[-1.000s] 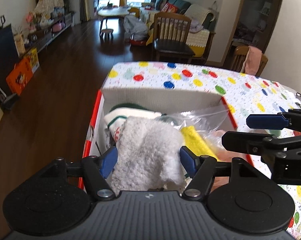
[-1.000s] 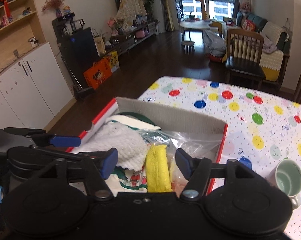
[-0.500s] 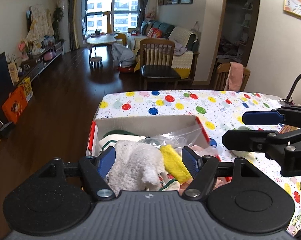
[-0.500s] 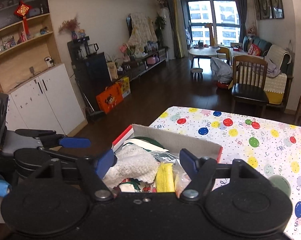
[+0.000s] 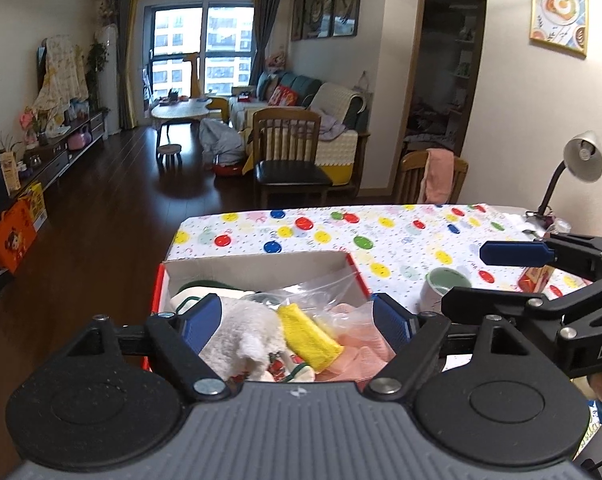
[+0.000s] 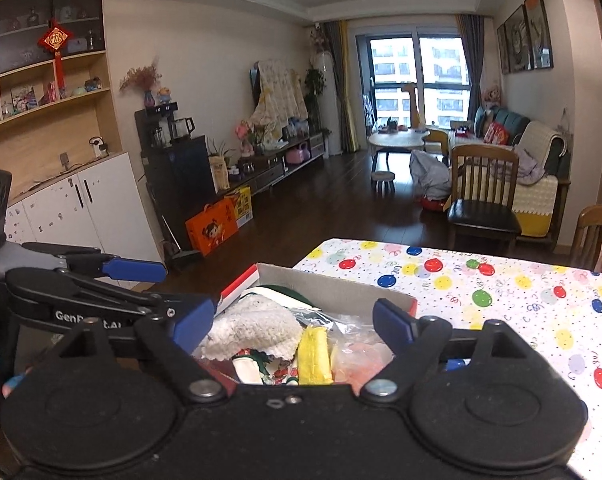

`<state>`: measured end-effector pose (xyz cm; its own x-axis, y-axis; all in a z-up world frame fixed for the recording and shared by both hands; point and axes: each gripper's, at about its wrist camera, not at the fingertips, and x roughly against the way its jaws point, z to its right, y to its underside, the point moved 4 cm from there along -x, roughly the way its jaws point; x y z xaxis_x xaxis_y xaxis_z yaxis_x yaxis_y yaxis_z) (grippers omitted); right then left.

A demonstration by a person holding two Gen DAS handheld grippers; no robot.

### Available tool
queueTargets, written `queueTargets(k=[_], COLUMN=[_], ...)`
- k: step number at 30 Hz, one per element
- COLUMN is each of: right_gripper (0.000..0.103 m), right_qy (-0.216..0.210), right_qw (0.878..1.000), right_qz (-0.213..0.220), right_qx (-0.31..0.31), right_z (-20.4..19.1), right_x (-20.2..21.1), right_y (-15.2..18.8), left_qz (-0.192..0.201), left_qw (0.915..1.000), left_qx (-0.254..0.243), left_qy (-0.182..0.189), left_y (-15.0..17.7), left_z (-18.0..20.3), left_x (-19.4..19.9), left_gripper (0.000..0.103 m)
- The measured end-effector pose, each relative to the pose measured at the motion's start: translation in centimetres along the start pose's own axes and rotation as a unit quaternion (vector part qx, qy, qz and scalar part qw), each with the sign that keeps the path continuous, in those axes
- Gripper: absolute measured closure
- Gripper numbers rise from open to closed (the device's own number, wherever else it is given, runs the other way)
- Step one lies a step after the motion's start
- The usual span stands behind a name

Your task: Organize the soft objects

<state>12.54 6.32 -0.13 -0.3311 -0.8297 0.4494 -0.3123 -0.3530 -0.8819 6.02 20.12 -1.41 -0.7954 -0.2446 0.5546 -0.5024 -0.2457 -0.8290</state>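
Towel (image 5: pixel 245 336), white and fluffy, now lies in the cardboard box (image 5: pixel 257 266) with the yellow cloth (image 5: pixel 311 336); you've raised both grippers clear, left gripper (image 5: pixel 297 318) and right gripper (image 6: pixel 293 318) spread open, holding nothing—placement looks done.

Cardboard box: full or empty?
Full. The cardboard box holds a white fluffy cloth, a yellow cloth, a pink item and a clear plastic bag, piled to its rim.
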Motion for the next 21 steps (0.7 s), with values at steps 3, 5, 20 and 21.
queueTargets(k=[3, 5, 20, 21], right_gripper=[0.013, 0.01, 0.0, 0.0], right_qy=[0.005, 0.008, 0.027, 0.026], right_qw=[1.0, 1.0, 0.998, 0.998], right_qz=[0.007, 0.011, 0.045, 0.046], right_qx=[-0.005, -0.013, -0.025, -0.026], right_z=[0.2, 0.4, 0.4, 0.4], right_x=[0.6, 1.0, 3.5, 3.6], right_y=[0.3, 0.6, 2.1, 2.2], left_qz=[0.009, 0.013, 0.039, 0.038], left_qw=[0.9999, 0.9999, 0.9992, 0.9992], left_qx=[-0.003, -0.002, 0.0, -0.001], left_qy=[0.005, 0.008, -0.004, -0.007], left_y=[0.2, 0.4, 0.9, 1.0], left_z=[0.6, 0.9, 2.2, 2.3], left_x=[0.5, 0.9, 2.5, 2.5], left_gripper=[0.016, 0.015, 0.002, 0.002])
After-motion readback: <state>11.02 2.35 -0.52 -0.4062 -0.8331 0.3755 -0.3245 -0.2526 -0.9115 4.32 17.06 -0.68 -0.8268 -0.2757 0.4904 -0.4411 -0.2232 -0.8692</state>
